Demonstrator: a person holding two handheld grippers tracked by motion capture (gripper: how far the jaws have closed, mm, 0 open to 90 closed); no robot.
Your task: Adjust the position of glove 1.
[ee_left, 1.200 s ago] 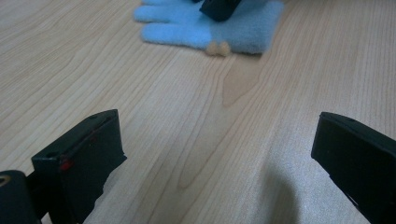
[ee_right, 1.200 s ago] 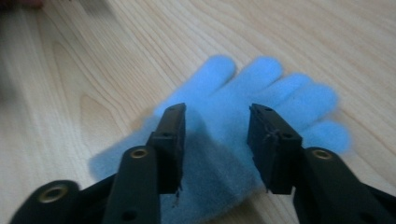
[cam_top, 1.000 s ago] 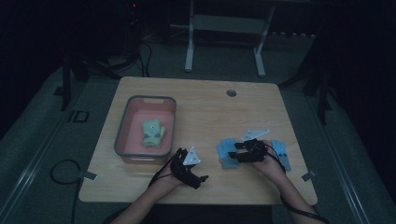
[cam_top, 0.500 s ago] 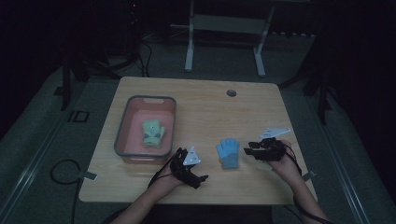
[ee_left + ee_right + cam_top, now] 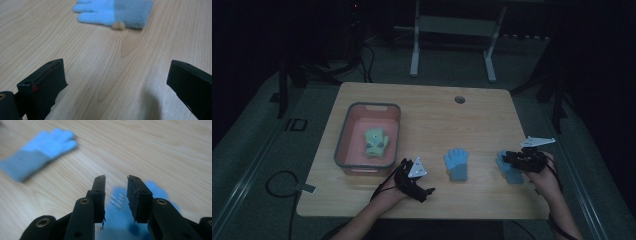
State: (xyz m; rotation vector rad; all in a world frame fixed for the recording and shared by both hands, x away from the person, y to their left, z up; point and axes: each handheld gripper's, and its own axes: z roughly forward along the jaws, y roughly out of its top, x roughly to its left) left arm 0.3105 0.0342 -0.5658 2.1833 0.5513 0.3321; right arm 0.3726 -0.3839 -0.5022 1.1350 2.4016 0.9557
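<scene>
Right gripper [image 5: 115, 185], jaws just narrowing, around blue glove [image 5: 120, 220].

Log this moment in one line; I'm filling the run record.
right gripper: closing on blue glove | left gripper: open, idle | second glove: mid-table | bin: holds a glove

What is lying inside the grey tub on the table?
Inside the grey tub lies one pale green glove on the pink floor. Whatever is beneath that glove is covered.
</scene>
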